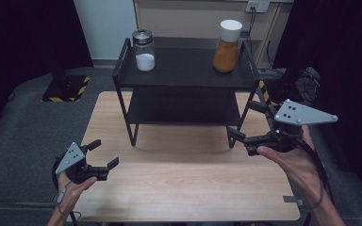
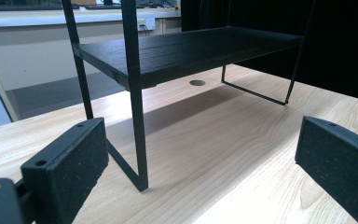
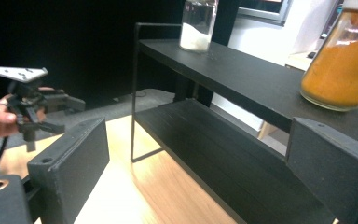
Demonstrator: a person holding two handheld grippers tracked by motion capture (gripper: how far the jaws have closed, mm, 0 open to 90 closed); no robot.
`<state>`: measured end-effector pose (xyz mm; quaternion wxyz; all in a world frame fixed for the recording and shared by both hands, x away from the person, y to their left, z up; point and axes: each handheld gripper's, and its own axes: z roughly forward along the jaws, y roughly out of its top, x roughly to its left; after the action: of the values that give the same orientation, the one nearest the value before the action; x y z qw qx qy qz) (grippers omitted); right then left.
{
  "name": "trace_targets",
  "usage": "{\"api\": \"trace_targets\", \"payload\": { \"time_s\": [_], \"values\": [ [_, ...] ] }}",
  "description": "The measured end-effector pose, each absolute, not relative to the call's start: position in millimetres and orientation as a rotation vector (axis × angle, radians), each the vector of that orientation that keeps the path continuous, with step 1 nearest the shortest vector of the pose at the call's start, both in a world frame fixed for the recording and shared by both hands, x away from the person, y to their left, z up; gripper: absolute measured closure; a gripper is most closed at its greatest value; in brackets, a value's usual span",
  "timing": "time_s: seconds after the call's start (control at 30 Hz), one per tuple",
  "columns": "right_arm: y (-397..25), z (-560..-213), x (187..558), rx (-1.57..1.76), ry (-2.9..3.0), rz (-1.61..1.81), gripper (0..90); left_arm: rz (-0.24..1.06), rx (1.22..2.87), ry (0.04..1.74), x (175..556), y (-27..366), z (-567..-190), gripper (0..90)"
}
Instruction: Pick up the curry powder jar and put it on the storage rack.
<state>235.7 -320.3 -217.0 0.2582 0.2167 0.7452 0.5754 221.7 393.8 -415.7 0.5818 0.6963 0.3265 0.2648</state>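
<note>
A black two-tier rack point(image 1: 184, 77) stands at the back of the wooden table point(image 1: 184, 188). On its top shelf sit a glass jar of white powder point(image 1: 144, 51) at the left and a jar of orange powder point(image 1: 227, 46) at the right. My left gripper point(image 1: 104, 153) is open, low over the table's front left, and faces the rack's front left leg point(image 2: 137, 116). My right gripper point(image 1: 243, 119) is open and held by the rack's right end, level with the lower shelf point(image 3: 223, 154). The right gripper view has the orange jar point(image 3: 338, 65) close above its right jaw and the white jar point(image 3: 196, 23) farther off.
Grey floor surrounds the table, with a black stand on hazard-striped tape point(image 1: 66, 87) at the back left. Cables point(image 1: 306, 75) lie on the floor at the back right. A round hole point(image 2: 197, 82) is in the tabletop under the rack.
</note>
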Motion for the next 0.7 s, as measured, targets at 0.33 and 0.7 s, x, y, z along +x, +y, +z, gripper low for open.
{"api": "trace_targets", "payload": {
  "time_s": [0.33,0.7],
  "values": [
    [-321.6,-250.1,237.6,0.580,2.050,1.578,6.2,0.620,1.629,0.759,221.1,392.3,-415.5,1.6],
    [-322.9,-289.5,232.8,0.633,2.049,1.537,6.1,0.619,1.629,0.761,221.3,392.7,-415.8,1.6]
  ]
}}
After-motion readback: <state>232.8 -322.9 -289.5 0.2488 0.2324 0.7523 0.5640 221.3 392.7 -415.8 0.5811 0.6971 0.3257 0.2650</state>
